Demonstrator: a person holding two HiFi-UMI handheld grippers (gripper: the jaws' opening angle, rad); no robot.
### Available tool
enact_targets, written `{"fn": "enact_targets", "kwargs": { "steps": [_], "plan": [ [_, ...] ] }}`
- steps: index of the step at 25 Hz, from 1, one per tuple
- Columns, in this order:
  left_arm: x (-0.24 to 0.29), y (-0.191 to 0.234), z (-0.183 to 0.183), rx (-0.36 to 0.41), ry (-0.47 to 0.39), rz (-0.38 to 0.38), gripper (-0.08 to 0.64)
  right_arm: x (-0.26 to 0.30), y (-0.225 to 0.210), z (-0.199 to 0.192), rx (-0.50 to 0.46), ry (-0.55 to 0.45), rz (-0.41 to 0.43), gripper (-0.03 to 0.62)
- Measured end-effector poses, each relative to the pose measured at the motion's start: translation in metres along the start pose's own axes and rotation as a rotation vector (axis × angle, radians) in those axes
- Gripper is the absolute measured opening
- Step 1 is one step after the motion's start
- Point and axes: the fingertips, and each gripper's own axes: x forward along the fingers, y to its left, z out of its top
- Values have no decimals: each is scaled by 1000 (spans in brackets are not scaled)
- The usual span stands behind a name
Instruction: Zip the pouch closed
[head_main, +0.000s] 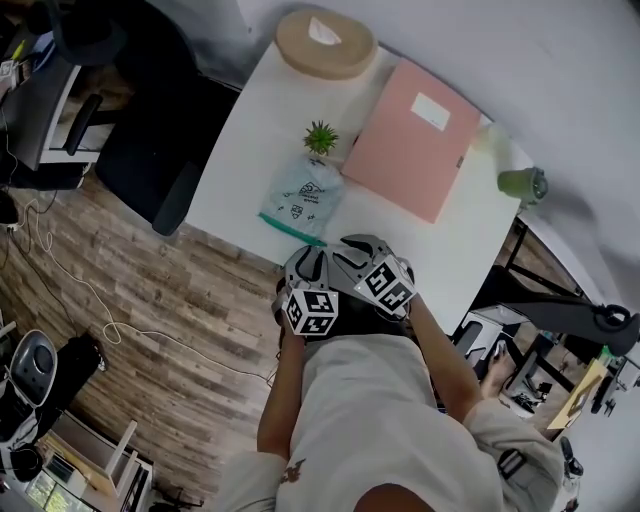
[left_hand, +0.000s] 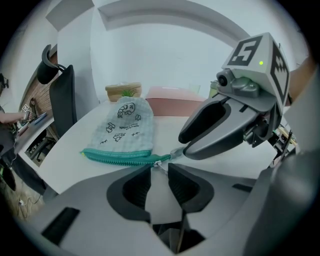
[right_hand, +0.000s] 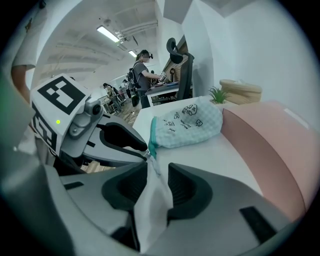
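Nearest, at bottom centre of its own view, the left gripper (left_hand: 159, 172) holds its jaws a narrow gap apart, with the zipper pull (left_hand: 159, 164) between the tips and not visibly pinched. Just right of it, the right gripper (left_hand: 181, 151) is clamped on the end of the pouch (left_hand: 125, 125), which lies flat mid-frame on the table (left_hand: 75, 137). If the left jaws drag before they bite, the pull would probably slip free. A weak corner hold would let the pouch slide and bunch.

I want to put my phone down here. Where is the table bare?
Bare on the white table: the left strip between the round wooden box and the pouch; and the patch bordered by the pink folder, the green object and the right gripper. Crowded: the pouch's zipper end, where the left gripper meets it, and around the plant.
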Motion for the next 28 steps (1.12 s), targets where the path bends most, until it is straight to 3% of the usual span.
{"fn": "enact_targets", "kwargs": {
  "steps": [4, 8, 13, 24, 28],
  "plan": [
    [-1, -4, -2, -8, 0, 11, 33, 2, 3, 3, -18, -2, 3, 132],
    [-2, -1, -3, -34, -9, 14, 12, 7, 4, 6, -40, 3, 3, 132],
    [-2, 3, -1, -42, -19, 1, 12, 16, 6, 9, -65, 12, 11, 132],
    [-7, 3, 2, -17, -40, -102, -2, 29, 8, 13, -117, 48, 18, 120],
    [-11, 4, 5, -8, -51, -119, -2, 28, 12, 16, -120, 37, 20, 30]
  ]
}}
